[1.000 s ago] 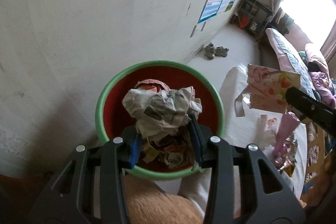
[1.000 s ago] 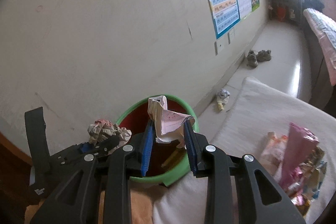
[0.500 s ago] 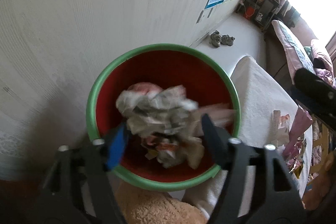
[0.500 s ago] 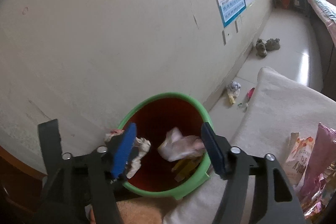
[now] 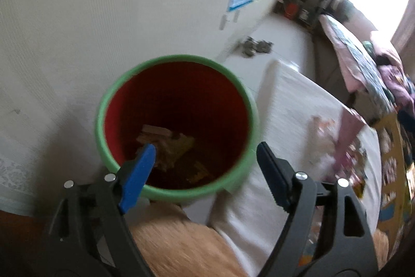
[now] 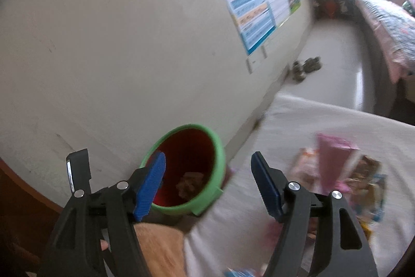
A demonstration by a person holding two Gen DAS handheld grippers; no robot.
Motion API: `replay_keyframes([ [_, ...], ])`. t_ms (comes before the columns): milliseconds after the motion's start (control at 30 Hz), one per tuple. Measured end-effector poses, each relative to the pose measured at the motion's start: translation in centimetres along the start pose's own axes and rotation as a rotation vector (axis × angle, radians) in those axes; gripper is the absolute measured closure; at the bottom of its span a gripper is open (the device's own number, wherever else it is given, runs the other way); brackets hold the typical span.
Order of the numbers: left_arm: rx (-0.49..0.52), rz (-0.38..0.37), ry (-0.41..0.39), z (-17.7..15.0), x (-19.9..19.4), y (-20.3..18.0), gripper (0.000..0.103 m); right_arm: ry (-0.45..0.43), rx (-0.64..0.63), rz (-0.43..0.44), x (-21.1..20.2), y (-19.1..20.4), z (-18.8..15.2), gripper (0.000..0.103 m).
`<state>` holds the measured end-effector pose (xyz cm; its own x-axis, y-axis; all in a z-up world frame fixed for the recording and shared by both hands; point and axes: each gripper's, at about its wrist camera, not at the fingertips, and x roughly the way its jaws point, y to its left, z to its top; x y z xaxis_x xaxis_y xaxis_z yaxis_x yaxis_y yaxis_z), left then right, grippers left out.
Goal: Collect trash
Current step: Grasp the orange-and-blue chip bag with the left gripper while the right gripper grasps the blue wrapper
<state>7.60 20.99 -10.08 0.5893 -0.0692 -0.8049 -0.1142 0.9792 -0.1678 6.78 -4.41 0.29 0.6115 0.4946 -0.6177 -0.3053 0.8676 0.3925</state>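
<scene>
Left gripper (image 5: 205,160) hovers over the bin (image 5: 109,100) – fingers wide apart, nothing between them. Crumpled paper trash (image 5: 166,142) lies at the bottom of the bin. Right gripper (image 6: 207,173) sits right of the bin (image 6: 219,162), fingers apart too, empty. Bin stands against the wall (image 6: 116,56). More wrappers (image 6: 334,162) lie on the white cloth (image 6: 298,118) right of the bin – blurred. Shoes (image 6: 306,66) on the floor beyond the bin.
</scene>
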Motion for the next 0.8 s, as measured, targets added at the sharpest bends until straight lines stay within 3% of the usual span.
replay_keyframes([
  [233,0.12,-0.154,0.073,-4.7,-2.5,-6.9,0.019,-0.068,0.039,-0.12,-7.0,-4.0,-1.7,0.033],
  [367,0.1,-0.263,0.179,-8.3,-3.0,-9.7,0.014,-0.074,0.048,-0.207,-9.4,-6.6,-4.1,0.033],
  [567,0.113,-0.213,0.391,-14.4,0.2,-13.1,0.014,-0.032,0.16,-0.248,-10.8,-11.0,-7.3,0.033],
  [633,0.149,-0.197,0.42,-15.4,1.0,-14.1,0.014,-0.018,0.169,-0.266,-11.3,-11.9,-8.1,0.033],
  [800,0.132,-0.2,0.451,-15.2,2.6,-15.1,0.017,0.04,0.228,-0.305,-11.3,-14.2,-10.0,0.033],
])
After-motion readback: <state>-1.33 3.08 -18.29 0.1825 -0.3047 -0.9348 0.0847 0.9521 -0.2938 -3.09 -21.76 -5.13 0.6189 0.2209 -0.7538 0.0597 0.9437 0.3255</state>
